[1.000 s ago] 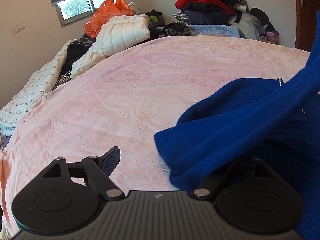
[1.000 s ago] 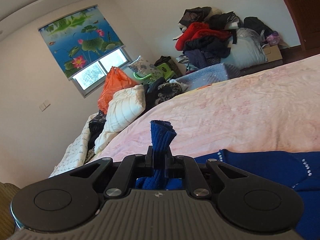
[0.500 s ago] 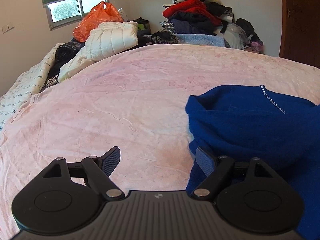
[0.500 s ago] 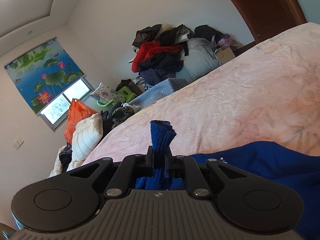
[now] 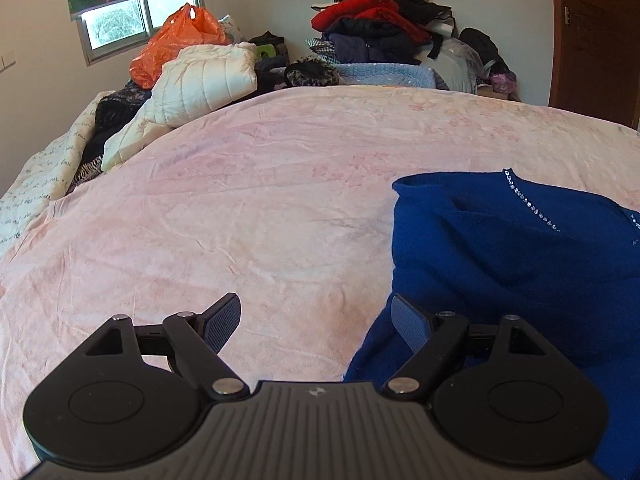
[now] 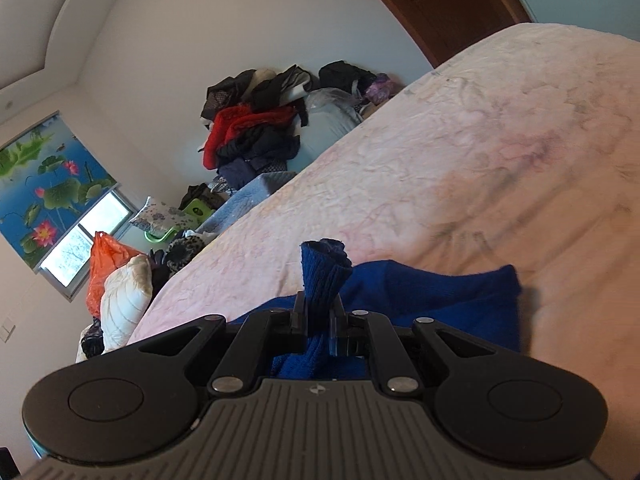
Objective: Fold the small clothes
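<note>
A dark blue knit sweater with a beaded neckline lies partly folded on the pink bedspread, at the right of the left wrist view. My left gripper is open and empty, low over the bed at the sweater's left edge; its right finger touches or overlaps the cloth. My right gripper is shut on a bunched cuff of the blue sweater, which sticks up between the fingers. The rest of the sweater lies on the bedspread behind it.
A white quilted jacket and an orange plastic bag lie at the bed's far left. A pile of dark and red clothes stands against the far wall. A brown door is at the right.
The blue sleeve that hung across the left wrist view has been carried over and laid down on the sweater. My right gripper has tilted and moved right, still holding the cuff. The left gripper stayed open.
</note>
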A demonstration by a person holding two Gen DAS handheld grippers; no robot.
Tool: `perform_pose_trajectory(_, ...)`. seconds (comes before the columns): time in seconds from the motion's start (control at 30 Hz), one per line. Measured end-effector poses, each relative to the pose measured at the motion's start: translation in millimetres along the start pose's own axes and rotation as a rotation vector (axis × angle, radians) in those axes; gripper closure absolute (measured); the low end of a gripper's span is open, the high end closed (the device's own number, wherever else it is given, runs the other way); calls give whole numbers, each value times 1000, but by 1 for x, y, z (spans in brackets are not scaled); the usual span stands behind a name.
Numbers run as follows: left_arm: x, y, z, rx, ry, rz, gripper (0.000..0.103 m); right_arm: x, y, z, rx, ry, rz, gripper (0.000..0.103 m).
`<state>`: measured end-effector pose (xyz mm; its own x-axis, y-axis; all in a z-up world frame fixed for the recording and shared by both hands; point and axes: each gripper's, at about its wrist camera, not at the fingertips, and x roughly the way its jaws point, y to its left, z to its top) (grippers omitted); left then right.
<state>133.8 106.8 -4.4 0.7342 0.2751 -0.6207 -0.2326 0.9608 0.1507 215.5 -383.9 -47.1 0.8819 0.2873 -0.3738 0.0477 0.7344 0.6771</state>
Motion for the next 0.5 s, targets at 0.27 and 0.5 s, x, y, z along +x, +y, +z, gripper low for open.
perform_pose_trajectory(0.27,46,-24,42,102,28,61,20,-9,-36,-9,108,26,-42,66)
perform_pose_trajectory(0.5,100,-46,61,160,102,134,20,-7,-46,-3,142,27,-32,52)
